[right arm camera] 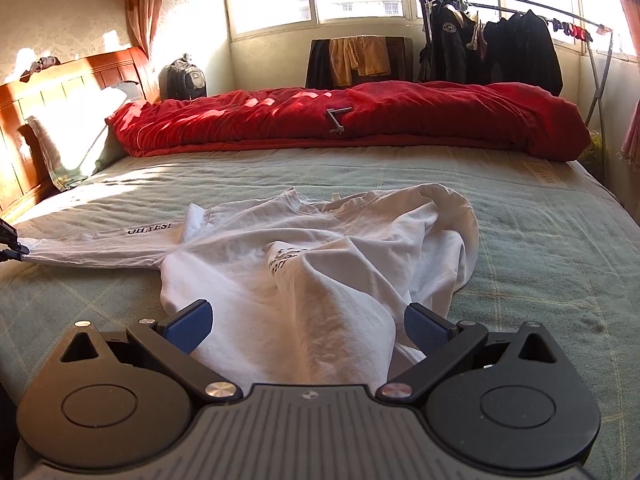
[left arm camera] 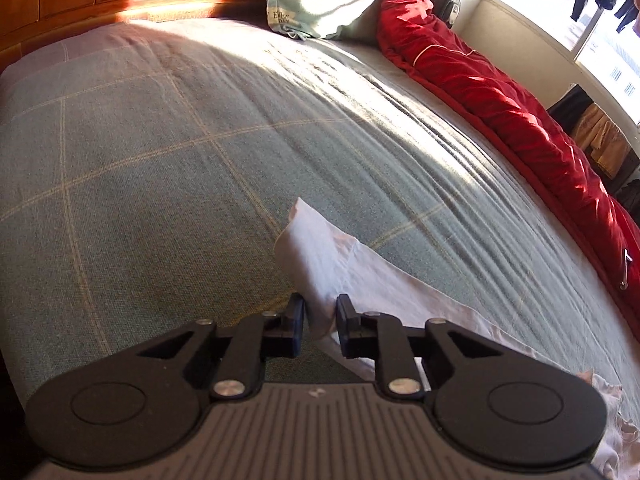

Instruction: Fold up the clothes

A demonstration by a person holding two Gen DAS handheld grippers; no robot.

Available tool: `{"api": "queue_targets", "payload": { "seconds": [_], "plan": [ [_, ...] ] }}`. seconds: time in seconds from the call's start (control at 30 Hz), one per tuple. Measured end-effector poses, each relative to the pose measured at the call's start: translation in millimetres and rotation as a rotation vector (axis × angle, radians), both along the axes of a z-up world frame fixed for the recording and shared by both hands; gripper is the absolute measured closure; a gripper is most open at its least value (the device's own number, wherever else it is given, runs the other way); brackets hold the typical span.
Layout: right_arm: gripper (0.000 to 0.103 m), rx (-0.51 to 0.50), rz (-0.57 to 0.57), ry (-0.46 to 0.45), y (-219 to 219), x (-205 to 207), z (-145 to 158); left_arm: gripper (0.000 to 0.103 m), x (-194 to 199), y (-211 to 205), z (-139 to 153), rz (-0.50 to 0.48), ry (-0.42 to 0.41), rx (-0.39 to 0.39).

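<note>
Red quilt (right arm camera: pixel 360 124) lies beyond; left fingers (left arm camera: pixel 322 322) pinch shirt sleeve (left arm camera: pixel 316 248), right fingers (right arm camera: pixel 306 326) spread wide.

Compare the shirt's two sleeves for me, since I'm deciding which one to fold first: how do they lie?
The left sleeve lies stretched out straight and flat on the bed; the right sleeve curls back in a bunched loop. The left sleeve's cuff sits between the pads of the left claw; nothing touches the right sleeve. The left sleeve shows black lettering; none shows on the right. Both are white and long.
</note>
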State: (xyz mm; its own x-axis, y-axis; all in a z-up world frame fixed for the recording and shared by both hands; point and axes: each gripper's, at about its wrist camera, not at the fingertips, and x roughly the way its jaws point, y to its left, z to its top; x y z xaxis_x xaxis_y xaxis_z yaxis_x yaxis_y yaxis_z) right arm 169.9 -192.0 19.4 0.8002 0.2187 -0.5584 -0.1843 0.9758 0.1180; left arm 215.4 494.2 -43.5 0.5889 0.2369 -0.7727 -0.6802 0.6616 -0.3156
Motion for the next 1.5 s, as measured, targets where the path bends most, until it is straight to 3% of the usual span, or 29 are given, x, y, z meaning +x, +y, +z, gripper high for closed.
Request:
{"api": "queue_targets", "payload": {
  "seconds": [0.2, 0.5, 0.83, 1.03, 1.17, 1.37, 1.5],
  "plan": [
    [0.0, -0.059, -0.004, 0.016, -4, -10, 4, 0.081, -8, -22, 3, -0.045, 0.056, 0.079],
    [0.0, -0.035, -0.005, 0.041, -30, -31, 4, 0.072, -23, -59, 19, -0.152, 0.112, 0.196],
    [0.0, -0.131, -0.022, 0.22, -43, -39, -37, 0.066, -42, -98, 22, -0.261, 0.157, 0.261],
    [0.0, -0.033, 0.007, 0.286, -48, -38, -62, 0.063, -50, -121, 34, -0.324, 0.122, 0.275],
    [0.0, -0.126, -0.005, 0.36, -39, -33, -86, 0.063, -56, -137, 51, -0.369, 0.062, 0.29],
    [0.0, -0.123, -0.011, 0.304, -40, -43, -98, 0.06, -64, -137, 84, -0.376, -0.025, 0.337],
    [0.0, -0.132, 0.002, 0.246, -40, -51, -102, 0.058, -65, -120, 96, -0.33, -0.053, 0.365]
  ]
}}
